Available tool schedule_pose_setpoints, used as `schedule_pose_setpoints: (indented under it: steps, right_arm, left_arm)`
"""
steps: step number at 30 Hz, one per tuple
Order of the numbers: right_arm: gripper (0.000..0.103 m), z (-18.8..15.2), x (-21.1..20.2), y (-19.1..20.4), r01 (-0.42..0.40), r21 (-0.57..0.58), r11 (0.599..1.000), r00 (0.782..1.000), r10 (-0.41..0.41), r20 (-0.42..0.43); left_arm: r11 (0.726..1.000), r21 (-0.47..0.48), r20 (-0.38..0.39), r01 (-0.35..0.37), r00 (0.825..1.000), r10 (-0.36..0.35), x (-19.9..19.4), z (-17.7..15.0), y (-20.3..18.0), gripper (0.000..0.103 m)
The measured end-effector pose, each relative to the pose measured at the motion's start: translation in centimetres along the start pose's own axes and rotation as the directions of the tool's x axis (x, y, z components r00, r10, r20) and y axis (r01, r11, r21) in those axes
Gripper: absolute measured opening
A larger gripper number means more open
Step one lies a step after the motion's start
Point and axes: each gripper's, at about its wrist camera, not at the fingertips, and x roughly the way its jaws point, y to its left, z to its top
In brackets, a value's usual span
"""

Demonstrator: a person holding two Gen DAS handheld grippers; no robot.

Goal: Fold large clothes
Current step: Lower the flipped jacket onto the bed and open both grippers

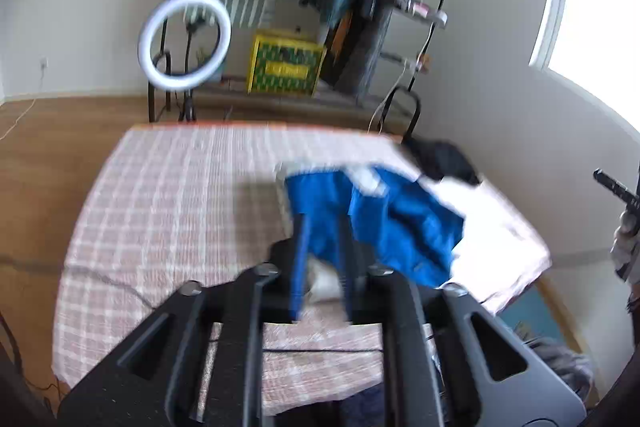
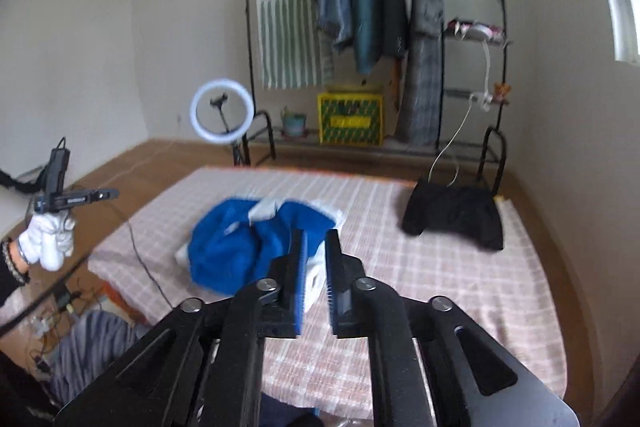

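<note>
My left gripper (image 1: pixel 322 223) and right gripper (image 2: pixel 316 243) both point slightly downward, jaws a narrow gap apart with nothing between them, my white-gloved left hand (image 2: pixel 50 239) raised at the side.

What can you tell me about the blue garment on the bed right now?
The blue garment is a bright blue piece of soft-looking cloth with white parts, one white patch near its top. It lies crumpled in a loose heap, not folded, on the checked bedcover, partly over a white cloth. Neither gripper holds it; the black garment lies apart from it. Blur hides finer details.
</note>
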Motion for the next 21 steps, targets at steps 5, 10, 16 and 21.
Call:
schedule_pose_setpoints:
  steps: [5, 10, 16, 21]
  right_arm:
    - [0.042, 1.9, -2.9, -0.9, 0.027, 0.017, 1.000, 0.995, -0.028, 0.100]
    - [0.042, 3.3, -3.9, -1.9, 0.002, 0.090, 0.996, 0.990, -0.014, 0.141]
    - [0.043, 6.3, -7.1, -3.6, -0.020, 0.124, 0.992, 0.974, -0.009, 0.228]
    - [0.048, 5.7, -5.8, -4.8, -0.049, 0.171, 0.984, 0.983, 0.017, 0.184]
  left_arm:
    - [1.000, 0.022, 0.094, 0.022, 0.995, -0.024, -5.8, 3.8, -2.1, 0.033]
    - [0.997, -0.001, 0.179, 0.073, 0.981, -0.071, -12.6, 6.5, -3.6, 0.050]
    - [0.998, 0.008, 0.249, 0.065, 0.966, -0.065, -19.2, 10.9, -3.9, 0.053]
    - [0.996, -0.042, 0.233, 0.076, 0.970, -0.064, -17.9, 9.9, -2.2, 0.071]
